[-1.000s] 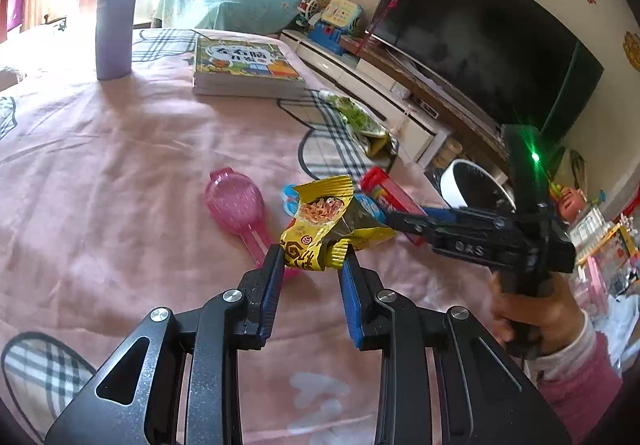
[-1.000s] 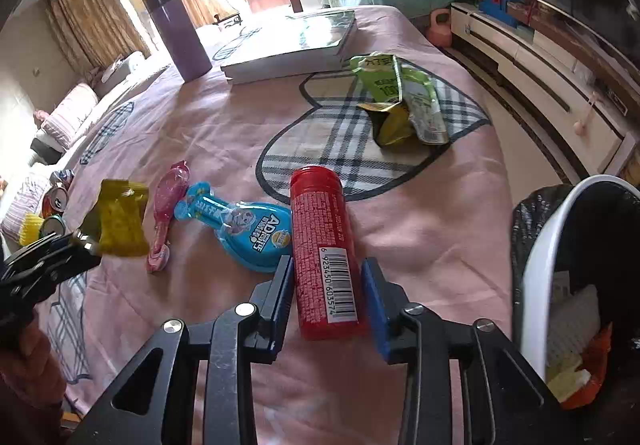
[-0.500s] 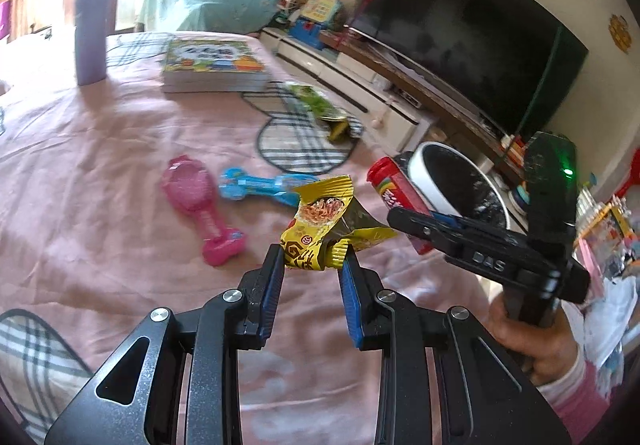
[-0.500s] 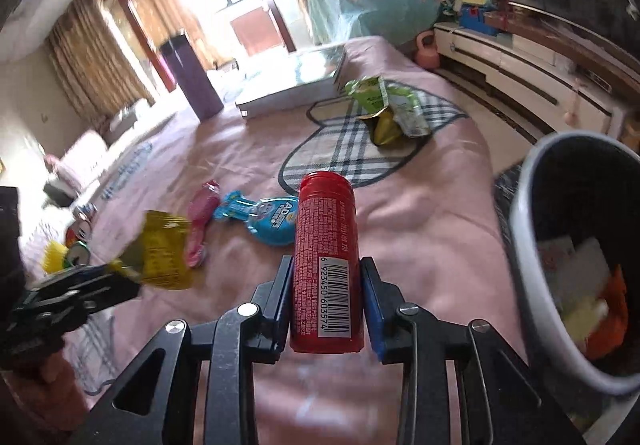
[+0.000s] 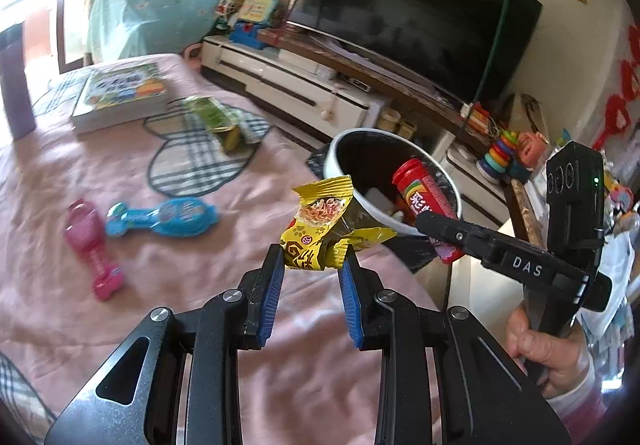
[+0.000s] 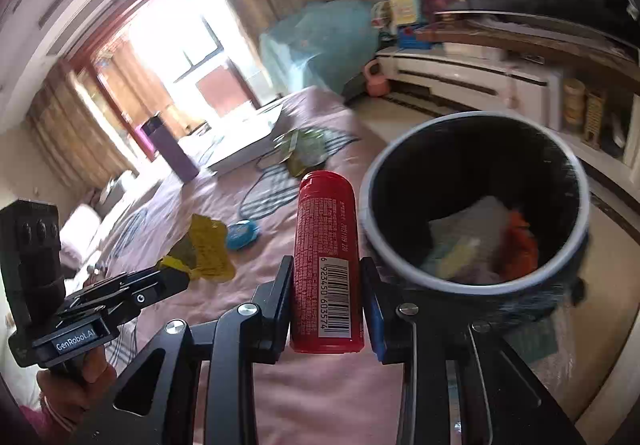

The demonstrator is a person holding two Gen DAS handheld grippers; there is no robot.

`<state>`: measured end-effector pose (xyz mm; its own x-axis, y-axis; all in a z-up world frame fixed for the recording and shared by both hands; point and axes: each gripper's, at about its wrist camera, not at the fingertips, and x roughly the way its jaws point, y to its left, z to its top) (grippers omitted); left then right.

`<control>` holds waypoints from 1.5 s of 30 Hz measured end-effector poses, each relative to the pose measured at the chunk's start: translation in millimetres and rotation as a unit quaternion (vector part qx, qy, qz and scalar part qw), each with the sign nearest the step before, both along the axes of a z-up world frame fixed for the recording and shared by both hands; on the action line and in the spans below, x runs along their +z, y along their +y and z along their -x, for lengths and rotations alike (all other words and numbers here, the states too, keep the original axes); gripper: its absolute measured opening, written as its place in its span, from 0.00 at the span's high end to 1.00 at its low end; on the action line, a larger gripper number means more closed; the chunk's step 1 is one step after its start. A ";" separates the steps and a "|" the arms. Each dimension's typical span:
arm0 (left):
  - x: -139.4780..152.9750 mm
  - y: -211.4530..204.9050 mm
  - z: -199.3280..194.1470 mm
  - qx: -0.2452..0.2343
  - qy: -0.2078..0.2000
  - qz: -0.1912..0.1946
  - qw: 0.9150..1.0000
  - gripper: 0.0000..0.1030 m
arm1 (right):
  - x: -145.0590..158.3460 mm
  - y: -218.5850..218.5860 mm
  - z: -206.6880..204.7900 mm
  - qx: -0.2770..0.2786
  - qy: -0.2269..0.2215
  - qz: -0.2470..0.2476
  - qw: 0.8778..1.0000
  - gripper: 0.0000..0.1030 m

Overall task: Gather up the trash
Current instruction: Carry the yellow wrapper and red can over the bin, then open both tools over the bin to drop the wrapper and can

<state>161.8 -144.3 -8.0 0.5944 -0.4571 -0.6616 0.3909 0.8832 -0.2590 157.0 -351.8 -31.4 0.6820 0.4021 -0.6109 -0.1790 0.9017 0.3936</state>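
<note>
My left gripper (image 5: 311, 259) is shut on a yellow snack wrapper (image 5: 320, 221) and holds it in the air over the pink table edge; the wrapper also shows in the right wrist view (image 6: 206, 247). My right gripper (image 6: 327, 285) is shut on a red tube can (image 6: 326, 257) and holds it just left of the white-rimmed trash bin (image 6: 576, 181). In the left wrist view the can (image 5: 424, 201) is over the bin's rim (image 5: 340, 137). The bin holds several pieces of trash.
On the pink tablecloth (image 5: 80, 173) lie a blue packet (image 5: 168, 217), a pink scoop-shaped toy (image 5: 88, 241), a green wrapper (image 5: 220, 121) and a book (image 5: 120, 93). A purple bottle (image 6: 168, 149) stands at the far side. A TV stand (image 5: 320, 85) runs behind the bin.
Both grippers have swung right toward the trash bin with their loads. The red can went from over the table to the bin's rim. The wrapper has come close to the bin.
</note>
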 end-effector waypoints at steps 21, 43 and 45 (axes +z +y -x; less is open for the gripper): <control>11.6 -94.6 -41.5 -0.056 -0.019 -0.035 0.998 0.74 | 1.4 -77.9 -21.3 -0.078 0.004 0.004 0.997 0.69; -10.4 -121.2 -84.0 -0.046 0.011 -0.045 0.998 0.46 | -12.5 -103.3 -64.1 -0.089 0.038 0.002 0.995 0.63; -11.5 -118.3 -81.8 -0.049 0.012 -0.039 0.998 0.43 | -12.9 -105.4 -62.9 -0.093 0.038 0.000 0.995 0.57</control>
<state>243.6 -262.6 -19.4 0.5325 -0.4582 -0.7117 0.4706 0.8592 -0.2010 219.9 -457.2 -44.2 0.6966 0.2737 -0.6632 0.0201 0.9166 0.3993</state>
